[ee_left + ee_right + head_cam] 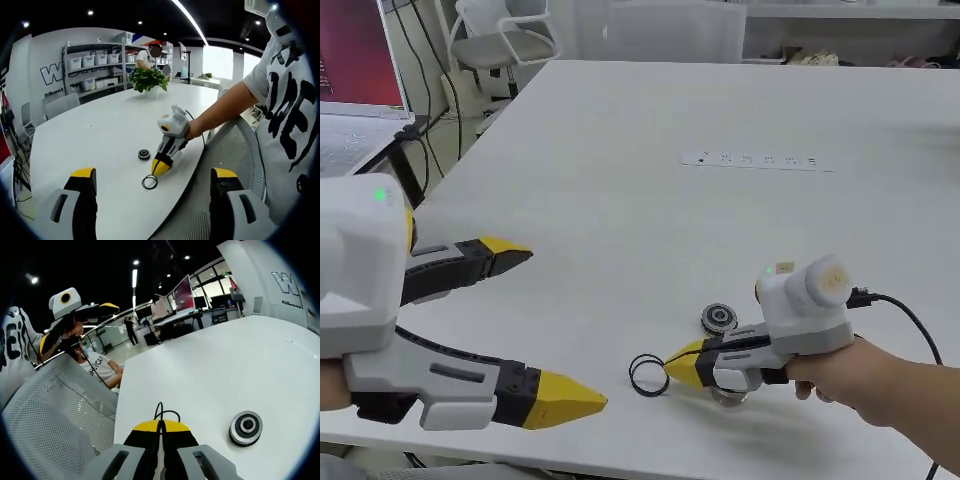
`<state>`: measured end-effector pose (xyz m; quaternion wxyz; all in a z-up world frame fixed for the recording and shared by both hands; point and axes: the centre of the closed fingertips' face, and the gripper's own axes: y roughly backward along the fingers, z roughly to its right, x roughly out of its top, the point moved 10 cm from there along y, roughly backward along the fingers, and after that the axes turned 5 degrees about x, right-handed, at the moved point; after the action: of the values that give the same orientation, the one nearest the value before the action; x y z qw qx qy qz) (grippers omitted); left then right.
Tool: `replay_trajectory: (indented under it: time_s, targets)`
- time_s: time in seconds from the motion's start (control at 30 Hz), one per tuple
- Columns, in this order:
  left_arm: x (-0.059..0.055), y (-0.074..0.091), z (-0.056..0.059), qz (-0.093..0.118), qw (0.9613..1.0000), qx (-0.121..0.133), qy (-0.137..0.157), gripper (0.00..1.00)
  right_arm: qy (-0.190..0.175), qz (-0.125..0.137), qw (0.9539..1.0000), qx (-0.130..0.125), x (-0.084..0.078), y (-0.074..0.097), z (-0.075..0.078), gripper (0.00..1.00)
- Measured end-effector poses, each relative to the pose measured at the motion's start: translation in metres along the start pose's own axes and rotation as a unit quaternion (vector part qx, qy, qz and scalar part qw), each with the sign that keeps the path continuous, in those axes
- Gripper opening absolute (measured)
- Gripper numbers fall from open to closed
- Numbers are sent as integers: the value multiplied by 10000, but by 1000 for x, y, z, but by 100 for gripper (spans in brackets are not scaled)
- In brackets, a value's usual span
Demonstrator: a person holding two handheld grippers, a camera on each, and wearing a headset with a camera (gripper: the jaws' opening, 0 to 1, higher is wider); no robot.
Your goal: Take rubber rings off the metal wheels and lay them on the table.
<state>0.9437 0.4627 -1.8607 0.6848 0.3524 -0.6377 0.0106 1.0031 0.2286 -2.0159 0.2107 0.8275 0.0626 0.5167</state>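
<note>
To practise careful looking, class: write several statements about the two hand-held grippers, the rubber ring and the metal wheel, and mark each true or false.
1. The left hand-held gripper has its jaws wide apart. True.
2. The rubber ring sits around the metal wheel. False: it is off the wheel and apart from it, at the tips of the right hand-held gripper.
3. The metal wheel lies flat on the white table. True.
4. The right hand-held gripper is wide open. False: its jaws are closed, and the ring appears pinched between their tips.
</note>
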Motion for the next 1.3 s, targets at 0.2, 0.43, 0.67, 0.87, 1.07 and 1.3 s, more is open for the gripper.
replay_trajectory:
  time_s: [0.2,0.43,0.67,0.87,1.07,1.3]
  targets:
    - [0,1,0,13,10000,19,-5,92,34,-33,10000,-62,0,-1,1,0]
    - [-2,1,2,-9,10000,11,21,92,232,-129,9995,-143,0,-4,1,0]
    - [-2,2,2,-25,10000,15,24,92,537,-319,9979,-194,-2,-6,-2,3]
    - [-1,2,2,-50,10000,0,-3,92,737,-397,9962,-254,-1,-4,-3,10]
    - [2,-2,3,-65,10000,-37,-34,92,757,-324,9960,-336,0,2,-3,15]
    - [9,-5,3,-21,9999,-70,-95,92,623,51,9975,-339,8,9,-4,23]
